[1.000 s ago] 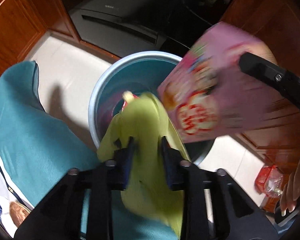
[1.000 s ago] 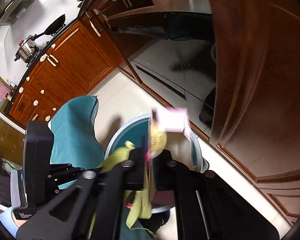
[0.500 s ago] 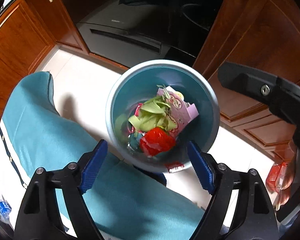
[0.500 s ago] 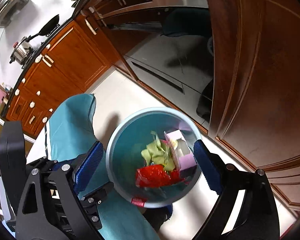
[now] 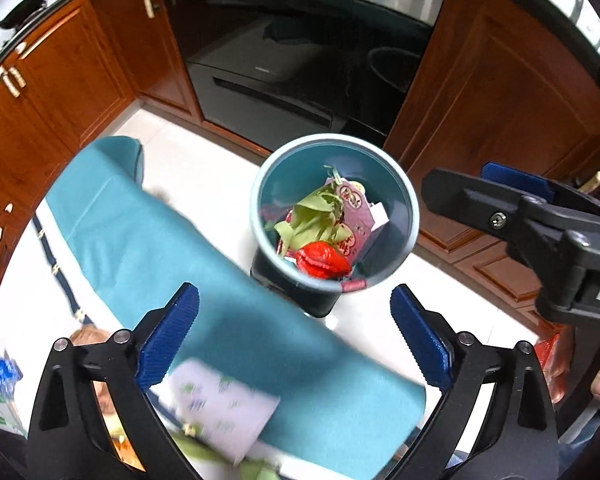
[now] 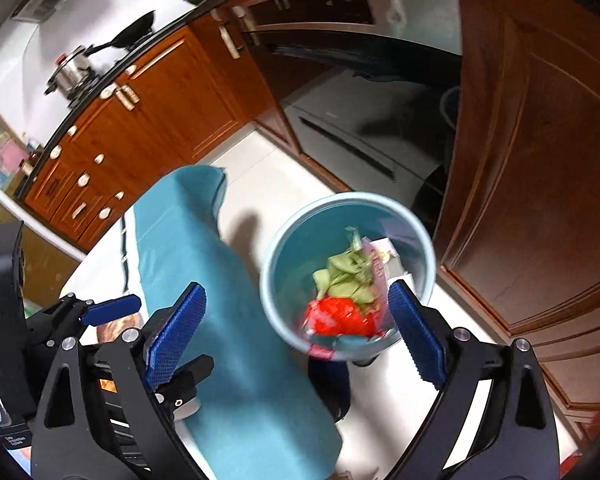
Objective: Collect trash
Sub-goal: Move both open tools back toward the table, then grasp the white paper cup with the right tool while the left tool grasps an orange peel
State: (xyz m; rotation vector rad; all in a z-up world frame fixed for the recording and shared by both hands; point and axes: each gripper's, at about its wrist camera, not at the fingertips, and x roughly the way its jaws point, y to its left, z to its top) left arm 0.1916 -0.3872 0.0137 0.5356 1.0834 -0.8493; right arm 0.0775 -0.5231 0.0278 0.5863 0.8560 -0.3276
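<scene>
A light-blue trash bin point(image 5: 414, 216) stands on the white floor beside the table. Inside it lie green leaves point(image 5: 312, 216), a pink printed box point(image 5: 360, 216) and a red wrapper point(image 5: 320, 260). My left gripper point(image 5: 294, 296) hangs above and in front of the bin; its jaws are opening, with nothing between them. My right gripper point(image 6: 297, 288) is open and empty over the same bin point(image 6: 268, 272), where the leaves point(image 6: 344, 272) and the red wrapper point(image 6: 336, 316) show. The right gripper's black body point(image 5: 540, 220) crosses the left wrist view at the right.
A teal cloth point(image 5: 180, 240) hangs over the white table's edge next to the bin. A white printed packet point(image 5: 220, 404) lies on the table under my left gripper. Wooden cabinets point(image 5: 500, 100) and a dark oven front point(image 5: 280, 60) stand behind. A red packet point(image 5: 548, 356) lies on the floor at right.
Both grippers opened: the left let go of the green leaves, the right the pink box, and both now lie in the bin. Both grippers rose and drew back.
</scene>
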